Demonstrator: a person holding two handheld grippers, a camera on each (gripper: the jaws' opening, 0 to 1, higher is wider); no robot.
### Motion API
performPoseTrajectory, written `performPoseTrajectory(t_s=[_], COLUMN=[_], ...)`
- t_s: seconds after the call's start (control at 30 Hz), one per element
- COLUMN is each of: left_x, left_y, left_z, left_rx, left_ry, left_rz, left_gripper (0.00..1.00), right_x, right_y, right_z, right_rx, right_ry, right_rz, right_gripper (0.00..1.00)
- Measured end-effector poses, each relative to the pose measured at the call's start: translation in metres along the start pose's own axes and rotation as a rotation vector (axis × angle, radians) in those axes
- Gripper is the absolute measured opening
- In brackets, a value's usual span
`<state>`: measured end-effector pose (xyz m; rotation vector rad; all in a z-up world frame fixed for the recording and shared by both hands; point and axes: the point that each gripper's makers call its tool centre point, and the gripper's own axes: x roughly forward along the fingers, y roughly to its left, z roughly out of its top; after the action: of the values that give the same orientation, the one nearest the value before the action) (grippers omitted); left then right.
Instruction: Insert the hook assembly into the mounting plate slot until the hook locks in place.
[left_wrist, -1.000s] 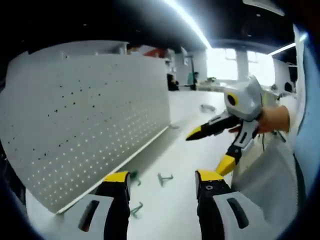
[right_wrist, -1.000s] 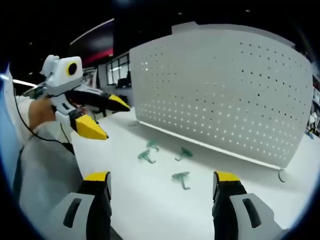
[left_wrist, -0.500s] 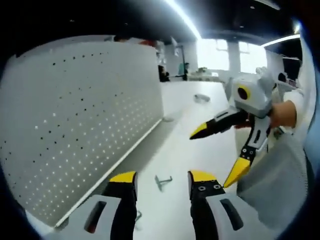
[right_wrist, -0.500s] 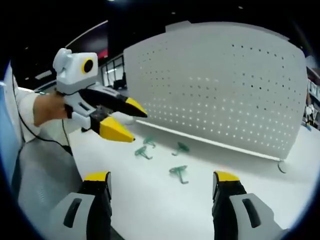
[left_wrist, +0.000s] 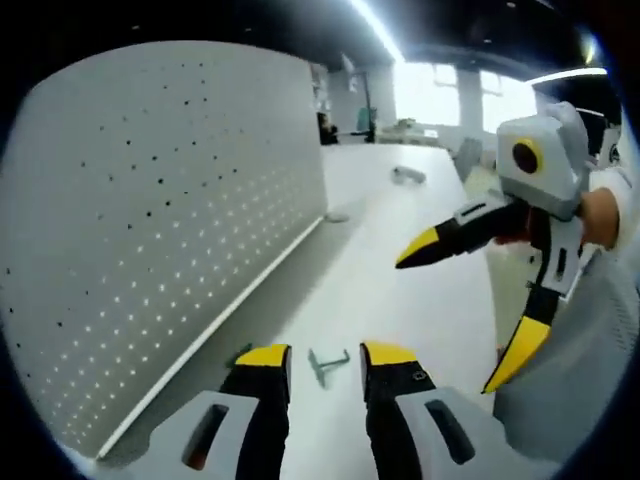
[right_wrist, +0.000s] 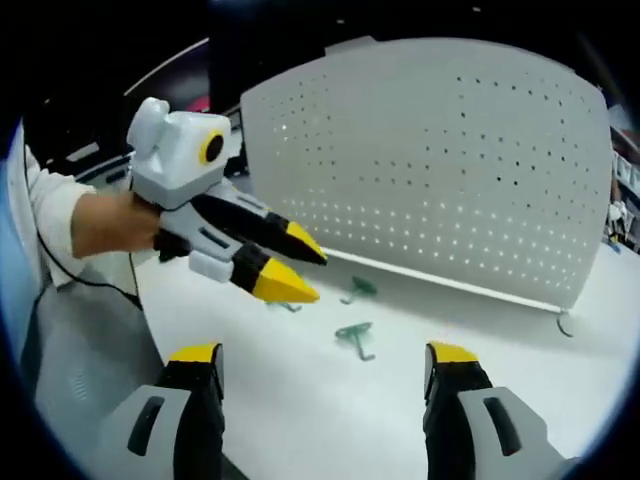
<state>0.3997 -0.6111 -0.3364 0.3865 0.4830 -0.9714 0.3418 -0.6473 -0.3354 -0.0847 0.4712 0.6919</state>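
Both grippers hang above the white table (right_wrist: 300, 400) in front of the upright perforated mounting plate (right_wrist: 440, 170). Left gripper (left_wrist: 325, 355): jaws apart with a narrow gap, nothing between them; 1 green hook (left_wrist: 326, 364) lies flat on the table just ahead of the tips, near the plate's bottom edge. In the right gripper view, the left gripper's yellow tips point down toward the hooks in front of the plate. Right gripper (right_wrist: 325, 352): jaws wide apart, empty, farther from the plate. 2 more green hooks lie before the plate: one hook (right_wrist: 354, 337) nearer the right gripper, another hook (right_wrist: 359, 290) closer to the plate's base. A hand (right_wrist: 110, 222) holds the left gripper, sleeve white.
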Motion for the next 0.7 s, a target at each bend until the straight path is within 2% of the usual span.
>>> performPoseTrajectory(t_s=[0.4,0.7], left_x=[0.036,0.051], left_y=[0.006,0.009], left_z=[-0.018,-0.029], left_rx=[0.007,0.015], left_ry=[0.076,0.119], left_rz=[0.011,0.021], left_gripper=[0.23,0.16], right_x=[0.002,0.005], right_y=[-0.003,-0.006], right_z=[-0.010,-0.015], right_rx=[0.021,0.030], right_ry=[0.021,0.034], right_rz=[-0.008,-0.006], right_gripper=[0.83,0.83])
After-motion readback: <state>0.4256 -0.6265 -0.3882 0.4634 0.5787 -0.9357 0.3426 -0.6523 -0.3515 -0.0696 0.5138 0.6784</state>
